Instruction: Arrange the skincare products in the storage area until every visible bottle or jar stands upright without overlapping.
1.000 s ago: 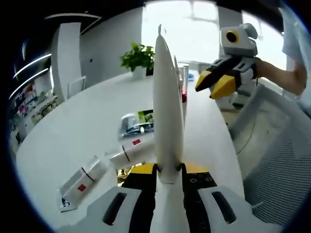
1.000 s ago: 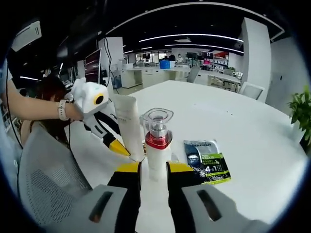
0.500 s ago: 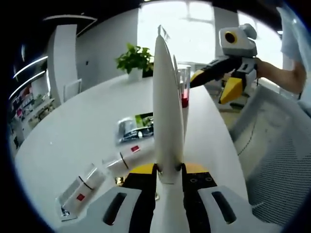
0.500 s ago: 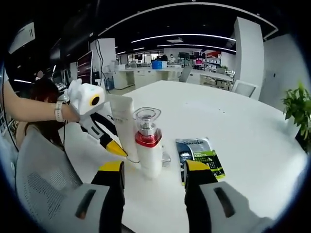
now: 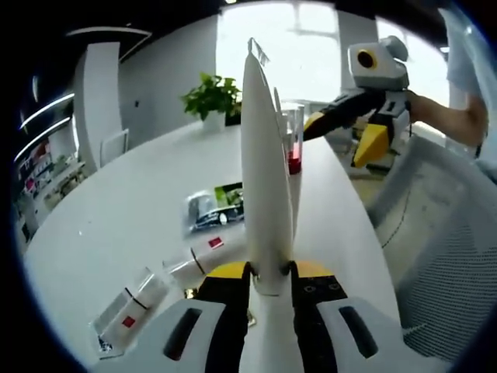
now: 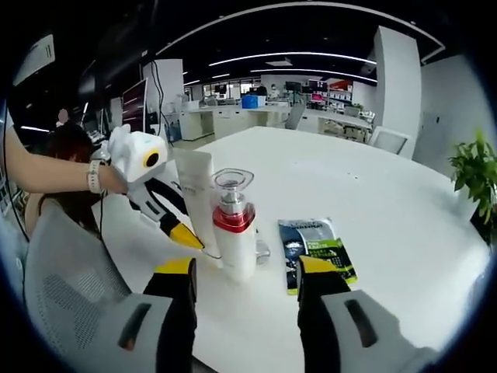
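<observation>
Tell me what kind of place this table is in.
Probably an open-plan office or lab: a large white table, rows of desks under ceiling light strips behind it, a mesh office chair alongside, and a potted plant.

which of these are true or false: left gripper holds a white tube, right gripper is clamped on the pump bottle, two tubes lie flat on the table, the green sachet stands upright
The left gripper holds the white tube: true.
The right gripper is clamped on the pump bottle: false, its jaws are open and apart from the bottle.
Two small tubes lie flat on the table: true.
The green sachet stands upright: false, it lies flat.
</observation>
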`<state>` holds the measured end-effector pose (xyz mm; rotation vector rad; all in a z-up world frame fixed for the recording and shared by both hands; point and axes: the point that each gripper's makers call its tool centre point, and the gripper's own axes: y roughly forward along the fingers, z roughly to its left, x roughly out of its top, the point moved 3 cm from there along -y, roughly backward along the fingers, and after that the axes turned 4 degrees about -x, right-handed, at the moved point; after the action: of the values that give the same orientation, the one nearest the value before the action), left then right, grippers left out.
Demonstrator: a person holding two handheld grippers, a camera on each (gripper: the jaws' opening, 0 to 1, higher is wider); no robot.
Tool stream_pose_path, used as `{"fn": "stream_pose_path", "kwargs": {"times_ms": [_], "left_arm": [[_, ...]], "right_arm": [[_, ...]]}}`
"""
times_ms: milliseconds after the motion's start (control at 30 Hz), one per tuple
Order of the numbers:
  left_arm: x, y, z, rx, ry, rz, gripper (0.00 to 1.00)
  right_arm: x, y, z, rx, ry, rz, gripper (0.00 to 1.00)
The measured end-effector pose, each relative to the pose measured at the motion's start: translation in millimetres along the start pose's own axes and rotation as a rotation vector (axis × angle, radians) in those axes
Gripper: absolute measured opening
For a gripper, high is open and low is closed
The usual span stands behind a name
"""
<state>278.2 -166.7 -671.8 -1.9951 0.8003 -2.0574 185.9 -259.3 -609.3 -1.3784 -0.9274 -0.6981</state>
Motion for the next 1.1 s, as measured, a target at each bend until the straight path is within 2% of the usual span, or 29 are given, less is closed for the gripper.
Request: {"fn": "stream_pose_path", "kwargs": {"times_ms": [67, 167, 300, 400, 467, 600, 700, 800, 900, 933, 1033, 1100], "left_arm": [[4.5, -1.7, -0.2, 0.003, -0.017, -0.026, 0.17], [8.0, -6.8, 1.4, 0.027, -0.012, -0.027, 0.21], [9.1, -18.7, 4.5, 0.071, -0.035, -0.022, 0.26], [10.0, -29.9, 9.2, 0.133, -0.06, -0.026, 0.31], [11.3, -34.3, 7.8, 0.139, -0.064, -0.032, 0.31], [14.7, -45.1, 5.3, 0.185, -0.077, -0.039, 0.38], [14.5, -52.6, 3.6, 0.218, -0.118, -0.044, 0.42], [14.0, -63.3, 3.6, 0.286, -0.141, -0.042, 0.47], [16.5, -70.5, 0.8, 0.306, -0.163, -0.06, 0.49], [17.3, -74.3, -0.2, 0.321, -0.196, -0.07, 0.52], [20.7, -82.9, -2.9, 0.348, -0.207, -0.082, 0.65], [23.2, -88.3, -6.5, 0.356, -0.203, -0.085, 0.67]], "right_arm": [[1.1, 0.1, 0.3, 0.001, -0.003, -0.003, 0.55], [2.6, -0.3, 0.7, 0.003, -0.018, -0.004, 0.56], [3.4, -1.3, -0.4, -0.008, -0.014, -0.004, 0.67], [2.7, -1.4, 0.1, -0.018, -0.017, -0.001, 0.73], [2.8, -1.7, 0.6, -0.023, -0.012, 0.0, 0.75], [3.4, -2.7, 1.4, -0.027, -0.012, 0.003, 0.79], [3.1, -3.4, 1.0, -0.031, -0.013, 0.005, 0.82], [3.6, -4.6, 1.6, -0.03, -0.018, 0.006, 0.82], [3.6, -5.4, 3.6, -0.026, -0.028, 0.012, 0.85], [3.9, -5.5, 4.0, -0.028, -0.033, 0.011, 0.87], [5.4, -6.4, 5.1, -0.031, -0.038, 0.01, 0.9], [6.6, -7.2, 6.8, -0.025, -0.037, 0.009, 0.9]]}}
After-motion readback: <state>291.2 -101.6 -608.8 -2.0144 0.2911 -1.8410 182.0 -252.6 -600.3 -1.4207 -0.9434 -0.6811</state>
